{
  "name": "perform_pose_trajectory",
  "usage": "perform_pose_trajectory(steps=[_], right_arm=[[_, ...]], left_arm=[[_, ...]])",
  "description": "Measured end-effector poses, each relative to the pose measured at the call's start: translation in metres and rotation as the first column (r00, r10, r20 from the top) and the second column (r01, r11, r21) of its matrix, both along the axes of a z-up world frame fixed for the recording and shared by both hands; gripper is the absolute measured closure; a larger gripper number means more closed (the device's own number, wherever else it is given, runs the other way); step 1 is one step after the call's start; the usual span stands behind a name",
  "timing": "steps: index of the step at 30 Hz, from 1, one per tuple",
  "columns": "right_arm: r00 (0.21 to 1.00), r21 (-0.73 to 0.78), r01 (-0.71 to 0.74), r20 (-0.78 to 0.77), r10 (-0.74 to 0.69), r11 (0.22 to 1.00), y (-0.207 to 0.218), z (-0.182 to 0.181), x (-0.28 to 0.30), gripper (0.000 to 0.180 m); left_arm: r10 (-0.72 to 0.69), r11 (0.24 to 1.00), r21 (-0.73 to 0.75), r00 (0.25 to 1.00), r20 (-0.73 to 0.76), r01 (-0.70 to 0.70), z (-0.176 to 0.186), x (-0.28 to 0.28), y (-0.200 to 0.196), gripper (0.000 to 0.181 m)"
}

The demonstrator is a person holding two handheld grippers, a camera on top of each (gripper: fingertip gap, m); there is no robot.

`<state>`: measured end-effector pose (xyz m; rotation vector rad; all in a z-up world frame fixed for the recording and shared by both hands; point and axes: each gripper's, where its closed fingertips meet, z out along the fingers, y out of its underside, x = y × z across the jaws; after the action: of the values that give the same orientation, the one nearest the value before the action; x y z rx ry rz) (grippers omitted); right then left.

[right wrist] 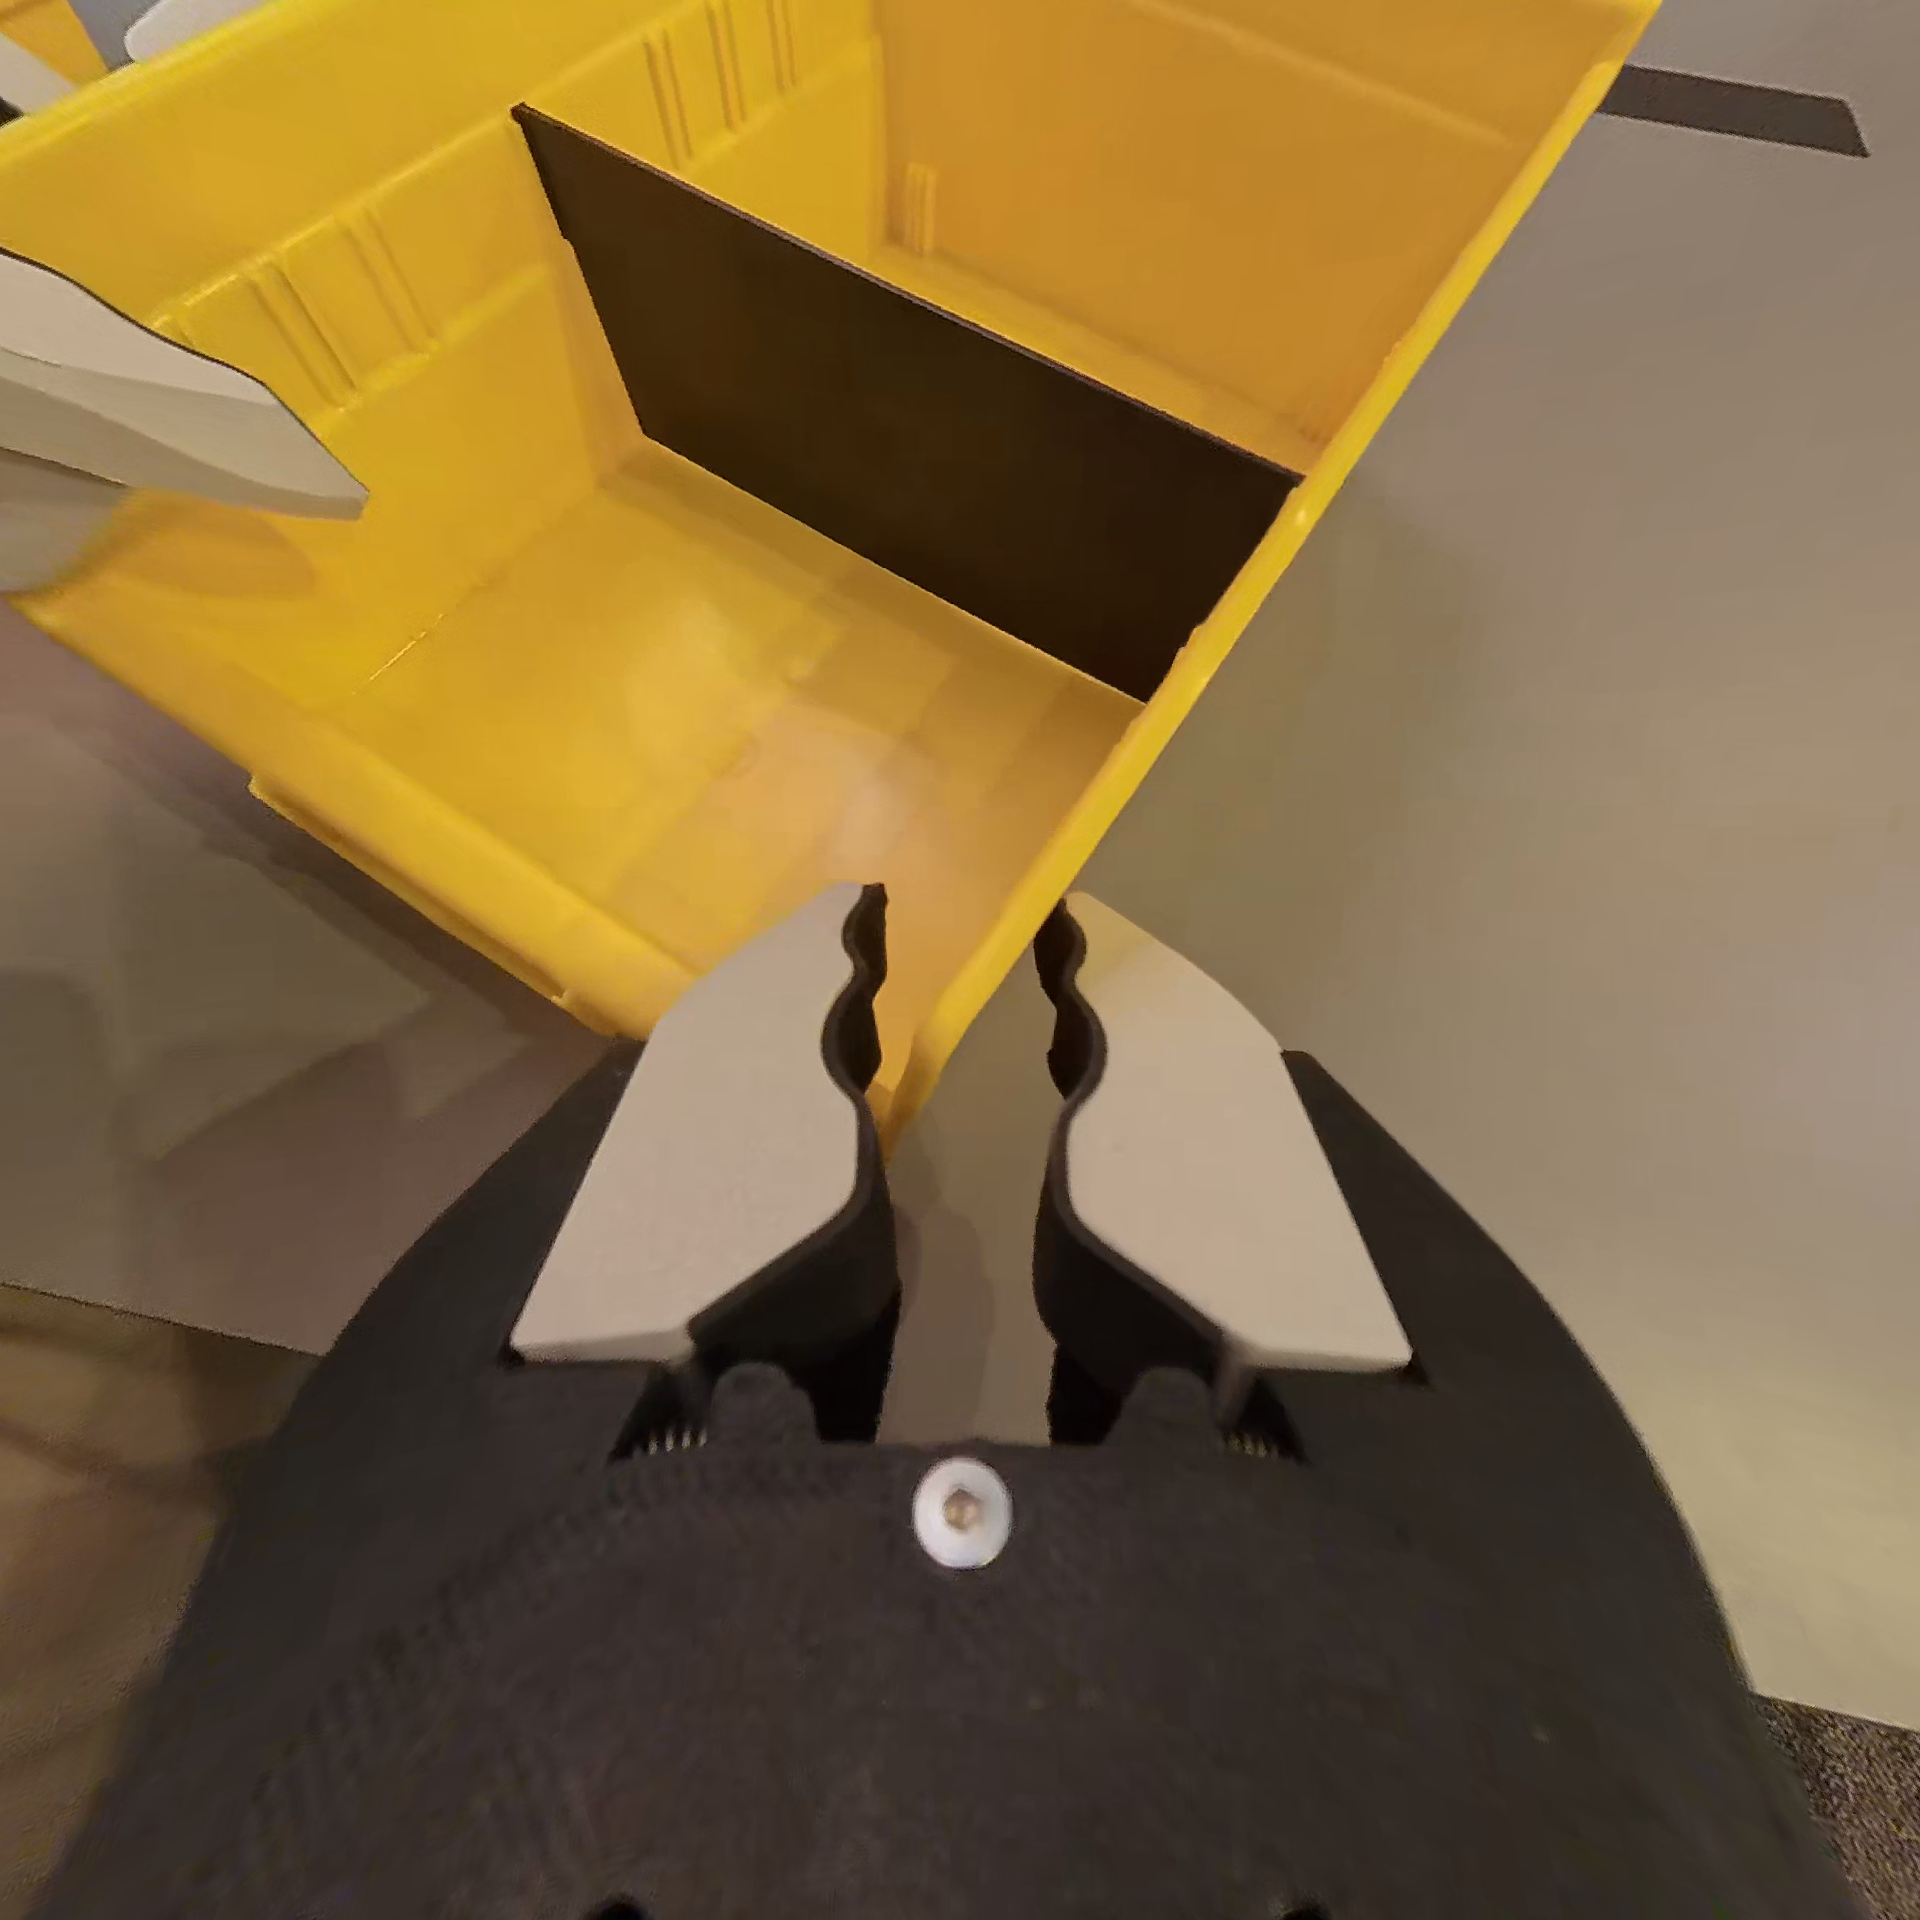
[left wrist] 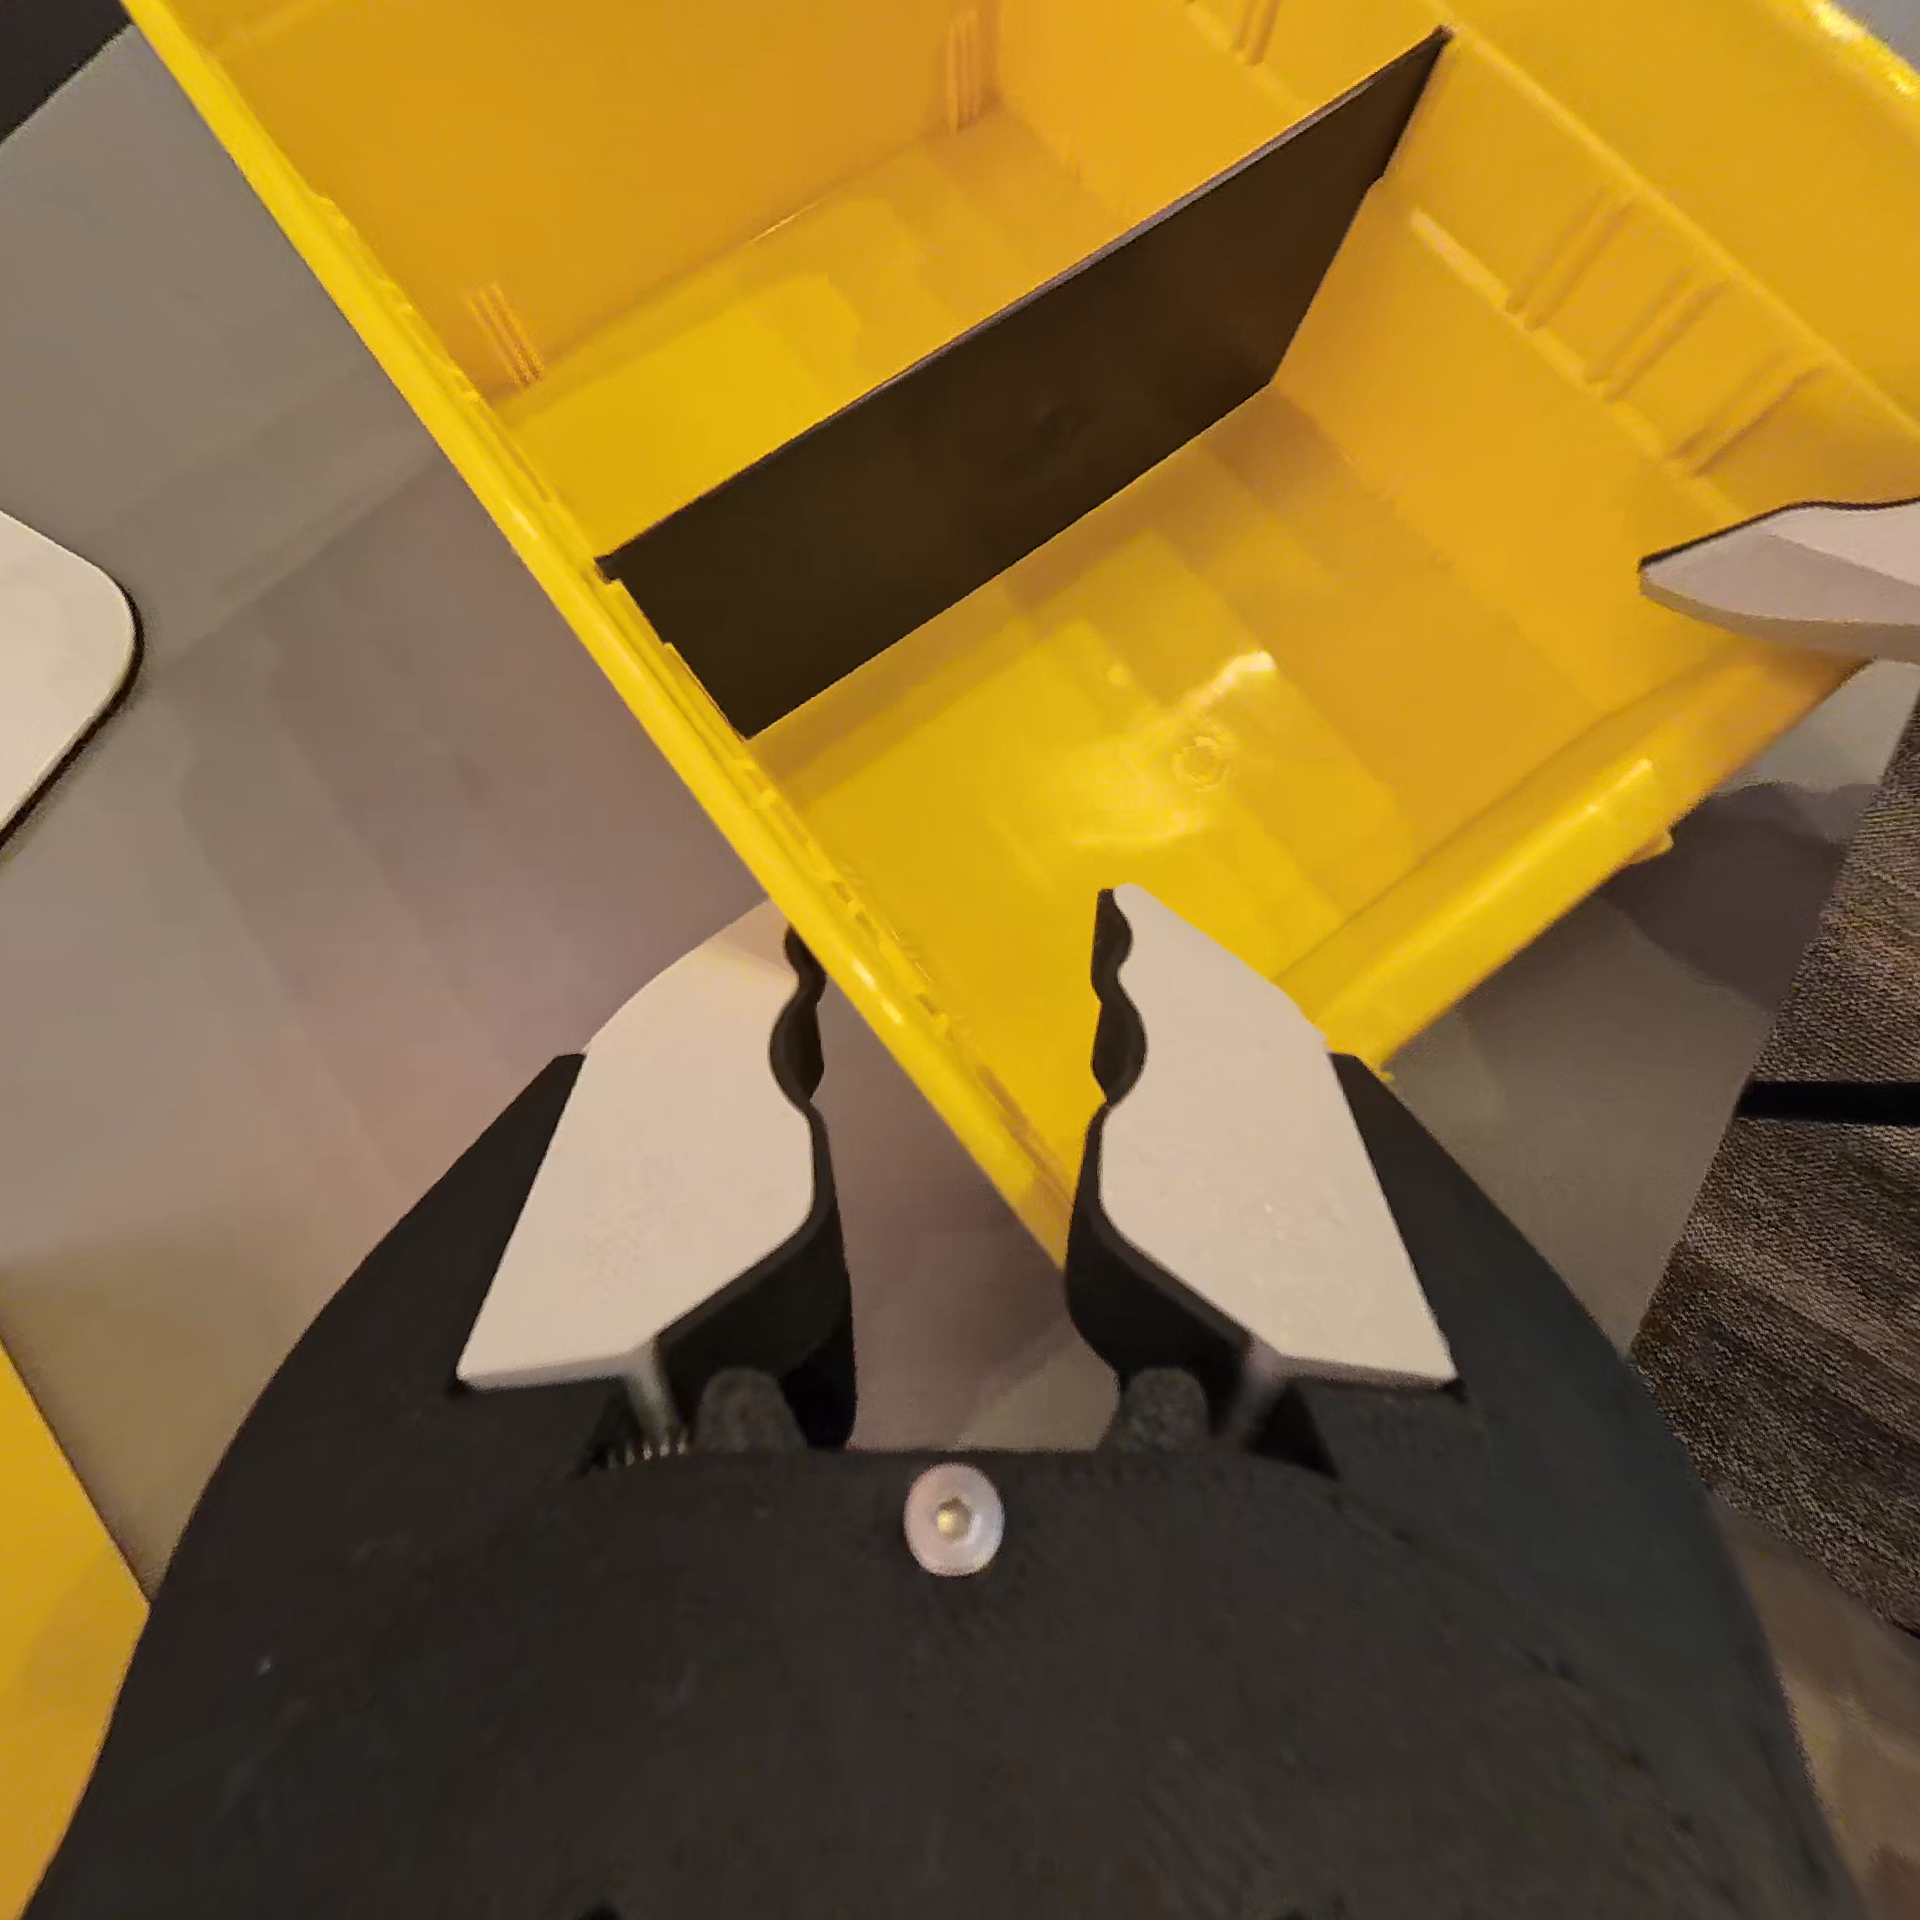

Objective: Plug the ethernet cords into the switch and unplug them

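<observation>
A: Nearest first. Left gripper [left wrist: 951, 925] jaws apart, straddling the left side wall of the yellow bin [left wrist: 1351, 644] near its front corner, one finger outside, one inside. Not clamped; a gap shows on both sides of the wall.

B: Right gripper [right wrist: 961, 909] the same on the opposite wall, a narrower gap, jaws parted. Whether a pad touches the plastic, I cannot tell. Nothing is carried by either.

A: Next out: the bin's near compartment, bare floor, glossy. Then the black divider [left wrist: 987, 520] standing upright across the bin. Far compartment beyond it looks bare too, as much of it as shows.

B: Cords? Switch?

A: Neither in either view. No cable, no plug, no switch on the grey table [left wrist: 260, 779] around the bin. Only a pale rounded slab [left wrist: 52, 665] at the left edge, another yellow edge [left wrist: 42, 1558] low left, a dark strip [right wrist: 1745, 109] far off on the table.

B: So handling is a judgement only.

A: Yes. Cords should be light and limp, the plug small and hard, with a brittle latch tab. Take hold on the plug body, just behind the tab, not on the cable. The bin itself: light, stiff, slick plastic; hold it by the rim near the corners, both sides.

B: Carpet [left wrist: 1787, 1195] past the table edge, farthest.
</observation>
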<state>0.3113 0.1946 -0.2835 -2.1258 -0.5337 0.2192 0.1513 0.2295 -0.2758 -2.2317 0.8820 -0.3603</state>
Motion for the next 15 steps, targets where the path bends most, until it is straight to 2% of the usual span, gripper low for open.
perform_pose_trajectory(steps=[4, 6, 9, 12, 15], right_arm=[[1.000, 0.008, 0.020, 0.012, -0.020, 1.000, 0.005, 0.000, 0.008, 0.156], [0.999, 0.014, 0.032, 0.024, -0.033, 0.999, 0.009, 0.000, 0.014, 0.160], [0.998, 0.015, 0.056, 0.029, -0.057, 0.998, 0.014, 0.000, 0.029, 0.167], [0.998, 0.006, 0.061, 0.017, -0.061, 0.998, 0.017, 0.000, 0.043, 0.172], [0.998, -0.007, 0.061, 0.018, -0.061, 0.998, 0.017, -0.002, 0.056, 0.176]], left_arm=[[0.001, 0.999, 0.034, 1.000, 0.030, -0.002, 0.021, -0.007, -0.006, 0.132], [0.005, 0.994, 0.108, 1.000, 0.024, -0.008, 0.044, -0.019, -0.013, 0.139], [0.029, 0.980, 0.196, 0.999, 0.014, -0.032, 0.081, -0.056, -0.027, 0.139], [0.146, 0.955, 0.270, 0.987, -0.070, -0.123, 0.102, -0.137, -0.035, 0.138], [0.353, 0.911, 0.284, 0.921, -0.167, -0.298, 0.096, -0.255, -0.043, 0.136]])
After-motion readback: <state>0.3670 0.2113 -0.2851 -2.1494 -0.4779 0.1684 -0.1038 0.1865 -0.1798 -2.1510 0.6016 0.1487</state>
